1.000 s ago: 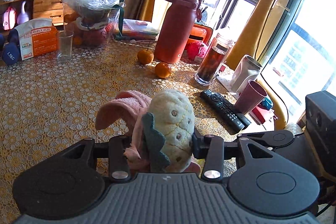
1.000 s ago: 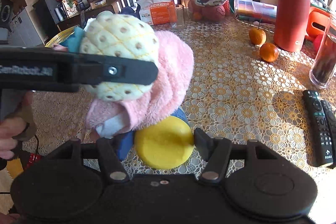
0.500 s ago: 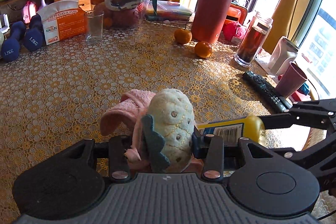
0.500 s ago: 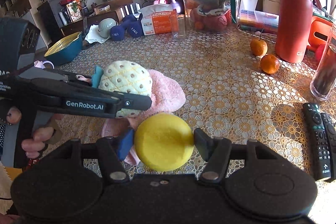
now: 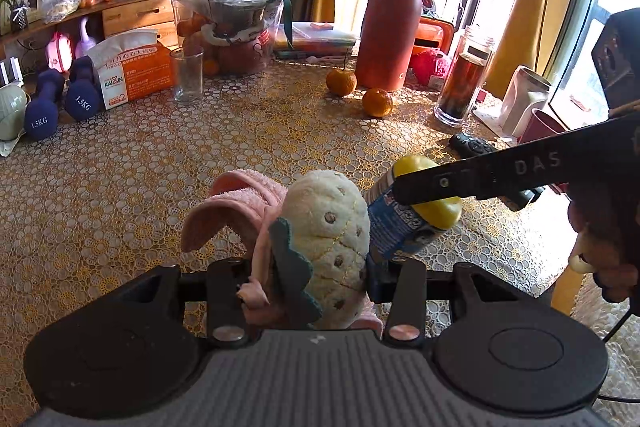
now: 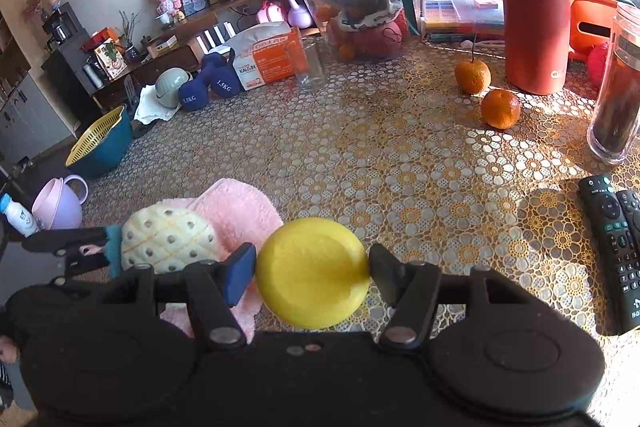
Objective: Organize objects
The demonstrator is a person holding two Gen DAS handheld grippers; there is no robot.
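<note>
Open tablecloth point(image 5: 132, 163) left and ahead; clutter lines far and right edges. Left gripper point(image 5: 316, 283) clamps plush pineapple toy point(image 5: 328, 223), pink cloth point(image 5: 232, 203) draped beside it. Right gripper point(image 6: 312, 267) pinches yellow-capped bottle point(image 6: 312, 271), just right of toy. Only left view shows bottle's blue label; right view shows remotes point(image 6: 612, 239).

My right gripper point(image 6: 312, 267) clamps a yellow-capped bottle point(image 6: 314, 273), cap facing me. Just left, my left gripper point(image 6: 86, 247) grips a cream pineapple plush point(image 6: 170, 239) against a pink towel point(image 6: 240, 211). Far right, 2 oranges point(image 6: 500, 108) sit near a red jug point(image 6: 536, 15); 2 remotes point(image 6: 614, 243) lie near right.
</note>
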